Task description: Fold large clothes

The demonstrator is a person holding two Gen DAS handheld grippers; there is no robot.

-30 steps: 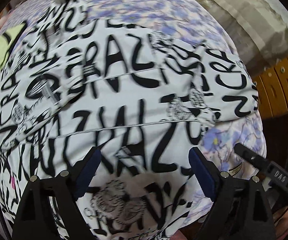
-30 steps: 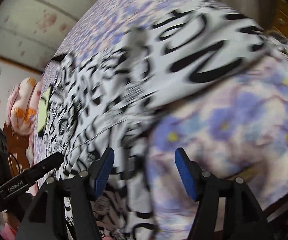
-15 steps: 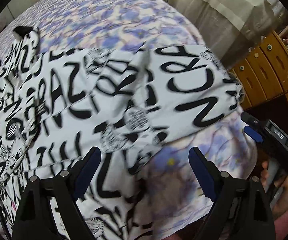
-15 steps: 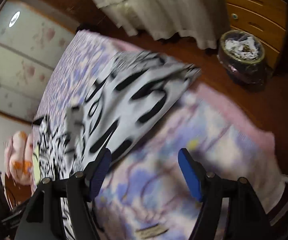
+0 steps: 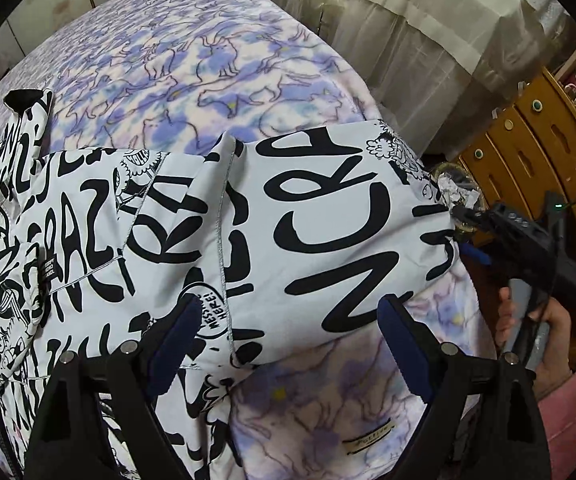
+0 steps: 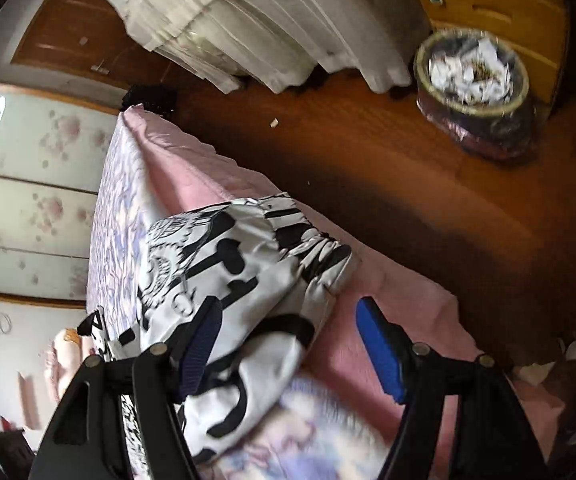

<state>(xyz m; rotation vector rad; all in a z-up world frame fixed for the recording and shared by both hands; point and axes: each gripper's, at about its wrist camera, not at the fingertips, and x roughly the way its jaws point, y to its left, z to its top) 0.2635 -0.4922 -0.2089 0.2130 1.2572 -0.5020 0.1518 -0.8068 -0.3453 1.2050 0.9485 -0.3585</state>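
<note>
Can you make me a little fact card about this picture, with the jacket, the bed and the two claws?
jacket: white with black letters, lying on the bed, sleeve stretched toward the bed's edge
bed: purple cat-print blanket
left claw: open, above the jacket
right claw: open, at the sleeve cuff
floor: bin full of paper

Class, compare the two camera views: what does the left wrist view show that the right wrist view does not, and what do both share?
Left wrist only: the jacket's broad lettered front, a black-tipped corner, the right hand and right tongs.

Right wrist only: the floor and the pink sheet.

Both: the jacket, purple blanket, curtain, wooden drawers, waste bin, and open tongs holding nothing.
</note>
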